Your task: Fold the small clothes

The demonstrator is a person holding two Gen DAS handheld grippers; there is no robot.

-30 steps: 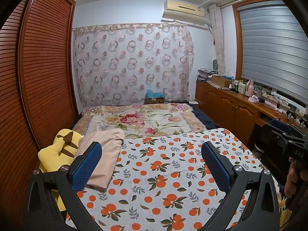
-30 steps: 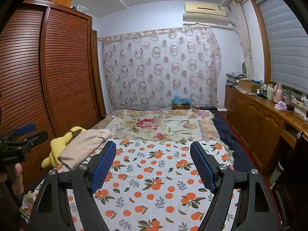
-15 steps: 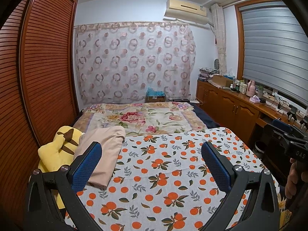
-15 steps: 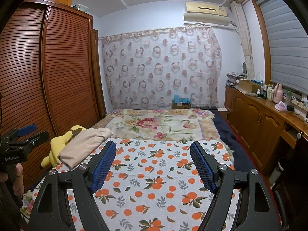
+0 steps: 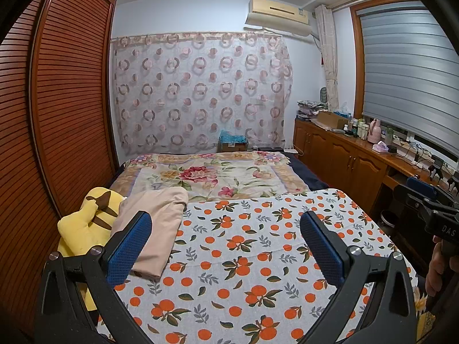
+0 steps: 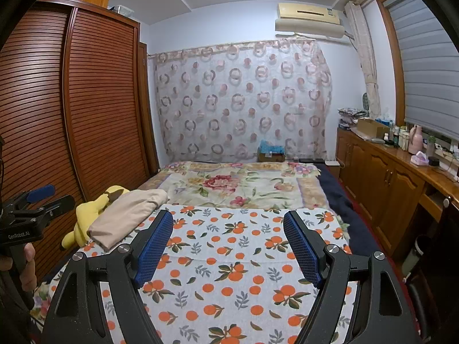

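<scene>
Beige garment: a folded-looking piece of beige cloth (image 5: pixel 152 229) lies at the left edge of the orange-print sheet (image 5: pixel 243 258), its far end resting against a yellow plush toy (image 5: pixel 83 226); from the right wrist view the same cloth (image 6: pixel 126 215) sits left of and beyond the fingers.
Work surface: the orange-print sheet is spread flat over the near part of the bed, with a floral blanket (image 5: pixel 212 175) behind it — no other garment shows on the print.
Left gripper: the left gripper (image 5: pixel 226 246) hovers above the sheet with its jaws spread wide and nothing between them; its left blue pad (image 5: pixel 129 246) overlaps the cloth in the picture, but whether it touches I cannot tell.
Right gripper: the right gripper (image 6: pixel 228 249) is likewise spread wide and empty, held over the middle of the sheet, well apart from the cloth.
Step in hand: judging by the neat, layered look of the cloth at the side, either this piece is already folded and put aside, or it is the next one waiting to be taken — the pictures do not settle which.
Next move: if it is to be folded, the call is to bring a gripper down to a near edge of the cloth, pinch a single layer, and draw it onto the bare middle of the sheet.
Risk: the soft fabric may bunch, or several layers may be pinched at once.
</scene>
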